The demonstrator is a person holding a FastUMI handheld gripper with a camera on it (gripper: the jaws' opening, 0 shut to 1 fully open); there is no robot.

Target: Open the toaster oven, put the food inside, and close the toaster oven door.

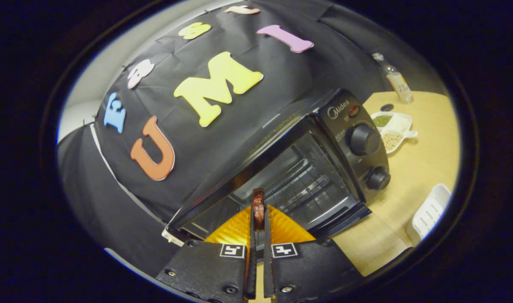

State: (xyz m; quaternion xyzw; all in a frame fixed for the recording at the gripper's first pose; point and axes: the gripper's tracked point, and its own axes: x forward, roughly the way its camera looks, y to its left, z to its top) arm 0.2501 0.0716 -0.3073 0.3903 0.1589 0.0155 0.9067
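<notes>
Compartment dish (pixel 394 128) beside toaster oven (pixel 324 168)

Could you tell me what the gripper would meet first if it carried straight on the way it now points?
Probably the toaster oven's wire rack: the gripper, shut on the food, points into the open oven, though depth is unclear.

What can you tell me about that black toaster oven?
The toaster oven is black, with a glass door that hangs open, showing a wire rack inside. Two round knobs and a small red light sit on its side panel. It stands on the tan table, just beyond the gripper, whose jaws pinch a brownish piece of food.
</notes>
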